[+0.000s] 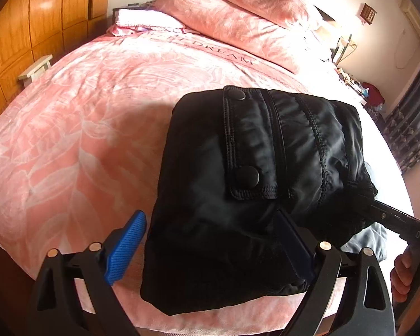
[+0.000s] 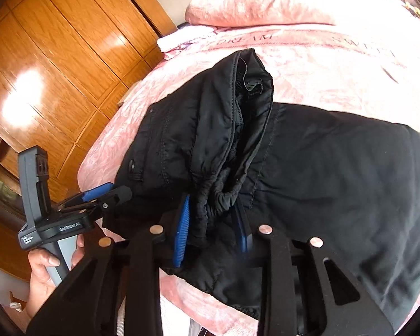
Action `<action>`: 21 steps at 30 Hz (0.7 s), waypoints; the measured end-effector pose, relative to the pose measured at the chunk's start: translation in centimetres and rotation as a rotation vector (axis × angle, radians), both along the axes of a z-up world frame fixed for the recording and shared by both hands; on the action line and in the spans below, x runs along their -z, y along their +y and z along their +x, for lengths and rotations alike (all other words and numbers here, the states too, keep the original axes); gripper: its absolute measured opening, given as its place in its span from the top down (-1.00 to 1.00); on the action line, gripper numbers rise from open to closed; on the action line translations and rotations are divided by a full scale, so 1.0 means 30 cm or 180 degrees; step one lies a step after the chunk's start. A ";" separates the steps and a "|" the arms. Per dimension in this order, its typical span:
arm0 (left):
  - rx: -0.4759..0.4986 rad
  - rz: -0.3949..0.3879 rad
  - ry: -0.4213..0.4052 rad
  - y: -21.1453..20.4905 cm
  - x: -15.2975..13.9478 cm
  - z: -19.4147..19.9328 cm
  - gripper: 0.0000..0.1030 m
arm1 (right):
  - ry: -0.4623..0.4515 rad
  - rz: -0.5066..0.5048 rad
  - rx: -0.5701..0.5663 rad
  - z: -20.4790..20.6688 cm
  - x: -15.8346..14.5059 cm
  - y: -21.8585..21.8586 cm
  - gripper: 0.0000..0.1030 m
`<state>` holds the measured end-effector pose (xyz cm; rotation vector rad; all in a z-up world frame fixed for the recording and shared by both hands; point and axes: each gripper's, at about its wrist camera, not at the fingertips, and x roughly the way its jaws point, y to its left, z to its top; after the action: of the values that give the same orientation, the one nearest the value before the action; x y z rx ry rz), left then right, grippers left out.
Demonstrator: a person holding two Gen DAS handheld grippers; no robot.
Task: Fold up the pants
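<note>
- Two tools work over one bed (image 1: 70,117), which fills both views under a pink leaf-patterned cover, lettering printed across its far part.
- Wooden wardrobe (image 2: 50,64), glossy panels, stands beyond the bed, to the left of both tools.
- Pink pillows (image 1: 238,8) lie stacked at the far end of the bed, well ahead of the left tool.
- Black pants (image 1: 252,168) lie on the bed as a folded bundle directly ahead of both tools; a flap with two snap buttons (image 1: 247,177) faces up in the left wrist view.
- Left tool (image 1: 210,247) stands wide open, the near edge of the bundle lying between its blue fingers (image 1: 123,247); the right-hand finger touches the fabric, the other stands apart from it. The right wrist view shows it low at the left, at the bundle's side, held in the person's left hand (image 2: 46,268).
- Right tool (image 2: 211,226) is closed on the gathered elastic waistband (image 2: 210,204) of the pants, the bunched cloth pinched between its blue fingers (image 2: 182,232).
</note>
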<state>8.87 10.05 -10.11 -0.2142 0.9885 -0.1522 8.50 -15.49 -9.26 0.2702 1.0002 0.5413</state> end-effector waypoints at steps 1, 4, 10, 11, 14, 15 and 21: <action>-0.0019 -0.0007 -0.0022 0.005 -0.005 0.000 -0.80 | -0.0052 0.0051 -0.0020 -0.009 -0.019 -0.004 0.48; -0.0027 0.0005 -0.0063 0.012 -0.018 0.014 -0.80 | -0.0204 0.0251 -0.0030 -0.041 -0.067 -0.039 0.49; 0.0085 -0.0003 -0.0105 -0.016 -0.034 0.024 -0.80 | -0.0075 0.0201 0.0154 -0.081 -0.059 -0.131 0.49; 0.0107 0.0011 -0.0092 -0.024 -0.029 0.026 -0.80 | 0.0030 0.0183 0.0174 -0.078 -0.033 -0.140 0.49; 0.0159 0.0036 -0.0037 -0.052 -0.014 0.032 -0.80 | 0.0285 0.0115 0.0246 -0.065 0.048 -0.160 0.48; 0.0178 0.0033 -0.0027 -0.061 -0.012 0.032 -0.80 | 0.0335 0.0153 0.0267 -0.063 0.070 -0.170 0.48; 0.0220 0.0081 -0.0023 -0.084 -0.011 0.029 -0.80 | 0.0411 0.0325 0.0302 -0.055 0.112 -0.183 0.48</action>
<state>9.75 7.52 -9.78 -0.1561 0.9907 -0.2033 6.86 -20.97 -12.62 0.4459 1.0802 0.4940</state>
